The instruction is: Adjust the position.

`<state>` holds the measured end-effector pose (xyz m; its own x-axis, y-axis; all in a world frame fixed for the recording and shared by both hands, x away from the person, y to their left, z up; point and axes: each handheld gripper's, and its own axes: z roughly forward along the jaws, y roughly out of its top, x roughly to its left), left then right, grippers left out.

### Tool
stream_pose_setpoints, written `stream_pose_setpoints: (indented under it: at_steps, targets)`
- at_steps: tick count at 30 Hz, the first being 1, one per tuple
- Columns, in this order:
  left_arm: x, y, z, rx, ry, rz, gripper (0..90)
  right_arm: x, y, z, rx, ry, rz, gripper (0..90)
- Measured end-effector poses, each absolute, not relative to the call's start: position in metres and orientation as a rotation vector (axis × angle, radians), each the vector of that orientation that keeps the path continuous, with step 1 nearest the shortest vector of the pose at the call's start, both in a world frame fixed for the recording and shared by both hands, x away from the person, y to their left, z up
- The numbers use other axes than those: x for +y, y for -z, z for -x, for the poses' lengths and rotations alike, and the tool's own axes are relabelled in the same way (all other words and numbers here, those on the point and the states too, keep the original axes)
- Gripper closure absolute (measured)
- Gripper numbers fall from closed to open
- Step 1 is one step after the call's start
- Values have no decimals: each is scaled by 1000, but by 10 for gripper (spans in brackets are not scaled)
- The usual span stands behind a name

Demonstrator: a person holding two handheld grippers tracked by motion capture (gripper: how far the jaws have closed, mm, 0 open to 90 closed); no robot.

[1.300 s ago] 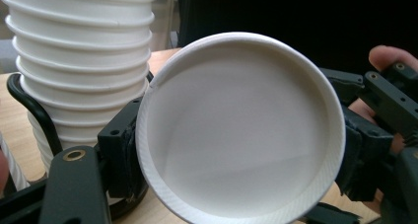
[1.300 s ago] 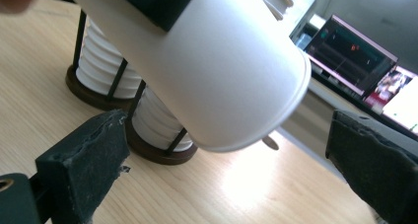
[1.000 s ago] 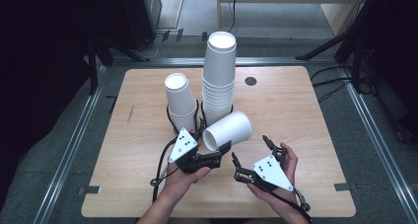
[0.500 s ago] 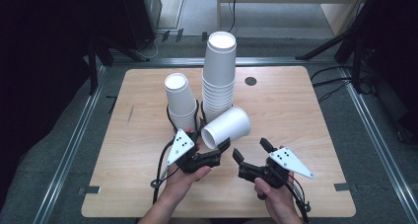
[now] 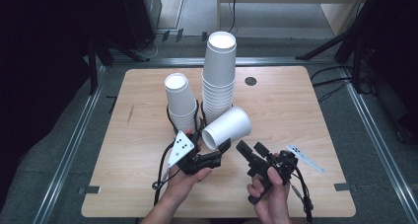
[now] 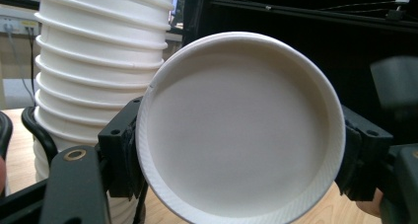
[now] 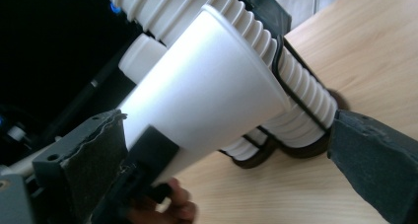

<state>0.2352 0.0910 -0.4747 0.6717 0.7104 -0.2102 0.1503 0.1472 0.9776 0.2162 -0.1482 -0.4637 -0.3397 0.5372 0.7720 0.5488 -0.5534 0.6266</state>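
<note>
I observe a light wooden table (image 5: 305,120) with rounded corners and a dark round hole (image 5: 251,81) near its far edge. Two stacks of white paper cups stand upright on it: a short stack (image 5: 180,101) just beside a tall stack (image 5: 219,76).

White cup (image 7: 207,86) tilted, cup stacks (image 7: 296,100), wooden table (image 7: 355,51)
</note>
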Motion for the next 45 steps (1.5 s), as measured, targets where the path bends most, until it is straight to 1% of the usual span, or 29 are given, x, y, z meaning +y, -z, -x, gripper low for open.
stream_pose_setpoints:
  at_steps: [5, 8, 22, 33, 45]
  targets:
    - [89, 475, -234, 764, -480, -1397, 227, -147, 465, -219, -1255, 2049, 1835, 16]
    - [88, 475, -233, 754, -481, -1398, 227, -145, 466, -220, -1147, 2029, 1825, 0]
    - [87, 476, -232, 739, -493, -1399, 228, -130, 475, -226, -824, 1874, 1811, 0]
    - [83, 477, -230, 721, -474, -1418, 230, -125, 477, -230, -733, 1836, 1794, 0]
    - [78, 478, -228, 703, -461, -1431, 230, -129, 482, -243, -627, 1794, 1794, 0]
